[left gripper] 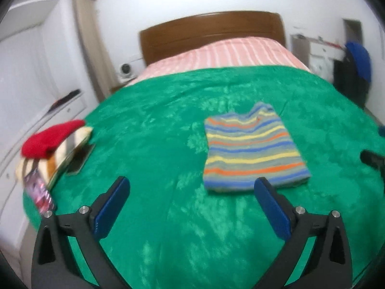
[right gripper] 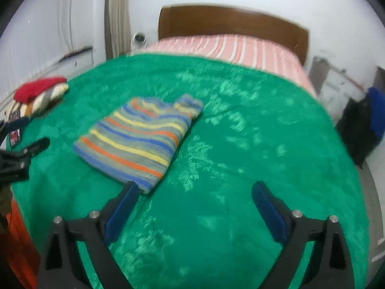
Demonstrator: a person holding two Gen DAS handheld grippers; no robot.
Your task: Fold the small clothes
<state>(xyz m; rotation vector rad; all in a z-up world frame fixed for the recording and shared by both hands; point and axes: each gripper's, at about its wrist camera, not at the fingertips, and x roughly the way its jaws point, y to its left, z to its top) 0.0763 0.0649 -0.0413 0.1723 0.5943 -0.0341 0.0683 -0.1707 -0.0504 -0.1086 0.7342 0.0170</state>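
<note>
A small striped top (left gripper: 252, 151) in blue, orange, yellow and grey lies folded flat on the green blanket (left gripper: 168, 216), with its neckline toward the headboard. My left gripper (left gripper: 192, 183) hangs open above the blanket, just short of the top's near hem, with nothing between its fingers. In the right wrist view the same striped top (right gripper: 142, 142) lies ahead and to the left. My right gripper (right gripper: 195, 187) is open and empty, its left fingertip close over the top's near corner. The left gripper (right gripper: 26, 151) shows at the left edge there.
A pile of folded clothes (left gripper: 53, 142) with a red piece on top sits at the blanket's left edge, beside a phone (left gripper: 80, 157) and a small packet (left gripper: 39, 192). The wooden headboard (left gripper: 211, 31) and a pink striped sheet (left gripper: 223, 53) lie beyond. White cabinets (left gripper: 36, 60) stand to the left.
</note>
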